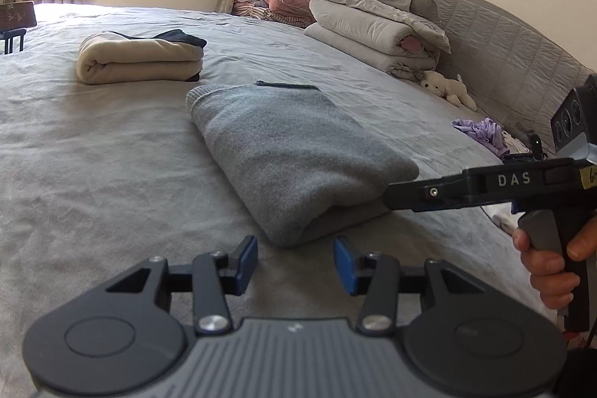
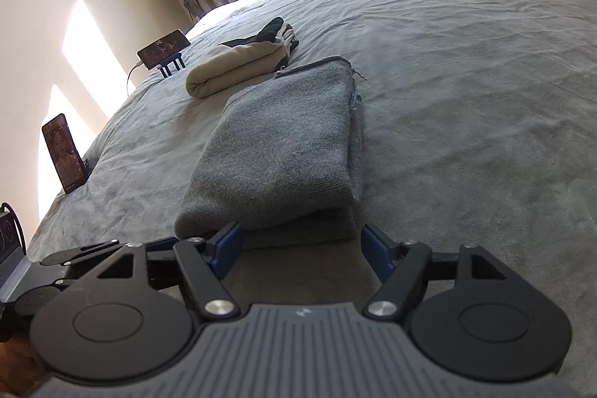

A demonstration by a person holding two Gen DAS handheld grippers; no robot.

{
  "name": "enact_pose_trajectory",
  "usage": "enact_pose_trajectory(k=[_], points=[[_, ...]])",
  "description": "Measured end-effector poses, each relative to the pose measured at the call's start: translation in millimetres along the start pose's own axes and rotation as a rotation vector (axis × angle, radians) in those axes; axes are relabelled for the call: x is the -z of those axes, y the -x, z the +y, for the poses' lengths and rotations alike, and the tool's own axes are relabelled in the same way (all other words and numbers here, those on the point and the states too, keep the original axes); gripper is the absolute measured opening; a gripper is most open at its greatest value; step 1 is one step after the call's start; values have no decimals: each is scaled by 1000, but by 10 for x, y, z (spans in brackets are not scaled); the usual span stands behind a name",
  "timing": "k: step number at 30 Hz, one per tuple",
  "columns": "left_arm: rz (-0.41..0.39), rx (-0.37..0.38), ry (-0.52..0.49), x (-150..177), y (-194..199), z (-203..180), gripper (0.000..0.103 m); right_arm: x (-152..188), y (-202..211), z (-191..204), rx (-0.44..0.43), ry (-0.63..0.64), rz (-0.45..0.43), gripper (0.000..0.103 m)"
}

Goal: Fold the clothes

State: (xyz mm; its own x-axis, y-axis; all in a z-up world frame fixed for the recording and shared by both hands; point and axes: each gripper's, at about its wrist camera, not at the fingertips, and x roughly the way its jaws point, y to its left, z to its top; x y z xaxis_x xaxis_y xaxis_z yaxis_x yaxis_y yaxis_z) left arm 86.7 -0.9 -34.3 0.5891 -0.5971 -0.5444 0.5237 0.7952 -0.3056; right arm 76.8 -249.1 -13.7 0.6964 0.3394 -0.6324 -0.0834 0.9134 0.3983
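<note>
Left claw parted, nothing between its blue pads, low over the bedsheet just short of the near corner of the folded grey sweater. Right claw spread wider, empty too, pads apart from the sweater's near edge, one either side of it. Far left: cream bundle, folded, on dark cloth. Centre: sweater, flat on the bed. Far right: stacked quilts, white plush, purple cloth by the headboard. Near right: hand on the right claw's grip.

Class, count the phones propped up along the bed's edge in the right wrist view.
2: one phone upright near the camera, another phone on a stand beyond the cream bundle. Others may be hidden.
</note>
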Motion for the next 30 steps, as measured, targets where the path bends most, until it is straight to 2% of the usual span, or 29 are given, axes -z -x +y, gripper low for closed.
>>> enact_pose_trajectory(k=[4,7,9,11,15,19,20,24,25,27,30], points=[[-13,2,64,-13,62,97,62,17,-31,-36,-48,-115,29,81],[-18,-8,93,7,110,169,72,37,-49,-42,-78,-163,38,92],[-15,-16,105,10,121,209,74,46,-49,-19,-84,-171,35,98],[-14,-20,118,11,122,242,75,51,-49,12,-86,-177,33,101],[-15,-9,153,14,120,300,75,57,-88,59,-87,-206,30,102],[-20,-4,182,10,126,333,76,54,-162,41,-65,-288,-20,102],[-22,-3,189,-8,113,348,76,53,-184,26,-58,-314,-36,100],[-31,6,246,-91,43,462,76,50,-276,-66,-29,-433,-103,77],[-33,15,265,-100,29,493,76,50,-299,-95,-27,-464,-119,74],[-39,39,311,-111,6,556,76,52,-340,-154,-41,-521,-140,59],[-44,61,350,-97,1,604,76,37,-389,-231,-86,-558,-127,44]])
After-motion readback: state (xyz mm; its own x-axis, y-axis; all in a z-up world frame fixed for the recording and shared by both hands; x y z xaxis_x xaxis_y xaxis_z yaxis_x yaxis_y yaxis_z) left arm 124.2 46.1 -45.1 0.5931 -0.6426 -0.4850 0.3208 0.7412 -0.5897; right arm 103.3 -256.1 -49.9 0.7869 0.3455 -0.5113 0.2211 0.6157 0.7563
